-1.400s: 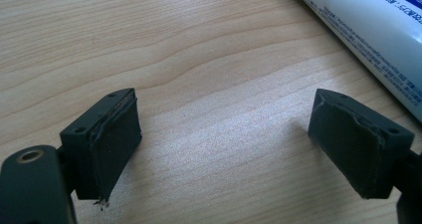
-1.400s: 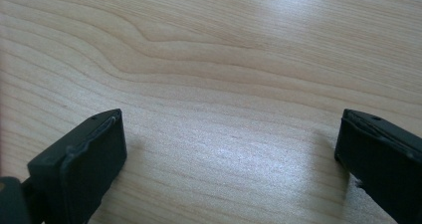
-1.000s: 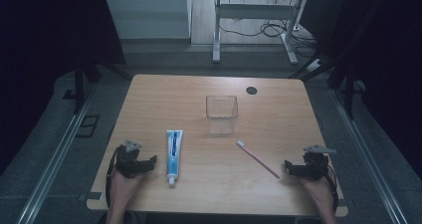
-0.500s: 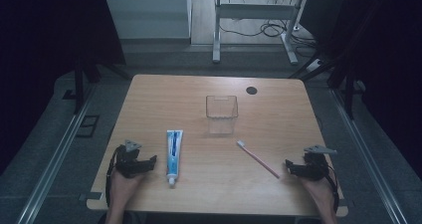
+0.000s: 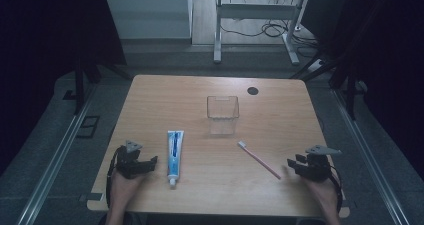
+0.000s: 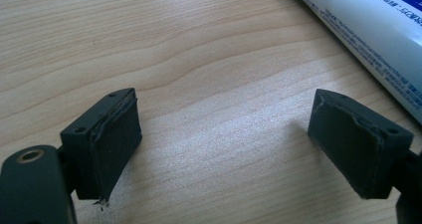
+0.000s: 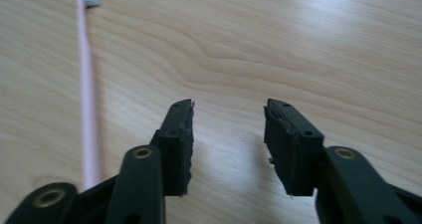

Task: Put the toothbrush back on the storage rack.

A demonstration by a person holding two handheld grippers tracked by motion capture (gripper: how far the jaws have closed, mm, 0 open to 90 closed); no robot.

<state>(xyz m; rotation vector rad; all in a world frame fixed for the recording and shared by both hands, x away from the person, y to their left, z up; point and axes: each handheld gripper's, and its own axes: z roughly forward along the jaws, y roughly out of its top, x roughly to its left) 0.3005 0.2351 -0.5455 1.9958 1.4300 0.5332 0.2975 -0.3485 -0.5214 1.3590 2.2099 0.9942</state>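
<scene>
Three things lie on the wooden table (image 5: 150, 105) in the high view: a white and blue toothpaste tube (image 5: 174, 153) left of centre with its cap toward the near edge, a clear square container (image 5: 223, 114) standing empty at the middle, and a pink toothbrush (image 5: 258, 159) lying aslant to the right of centre, its white head toward the container. Any print on the tube is too small to read from up here. A small dark round disc (image 5: 253, 90) sits near the far edge. The left gripper (image 5: 148, 162) rests at the near left, just beside the tube, and the right gripper (image 5: 294, 165) at the near right, close to the toothbrush handle; each is held by a hand and grips nothing.

In the left gripper view, the left gripper (image 6: 224, 144) has its jaws spread wide over bare wood, nothing between them. The toothpaste tube (image 6: 378, 30) crosses the upper right corner, carrying lines of tiny blue print, too blurred to read.

In the right gripper view, the right gripper (image 7: 229, 134) has its jaws parted moderately and empty. The toothbrush (image 7: 88, 94) lies to their left, not touching.
</scene>
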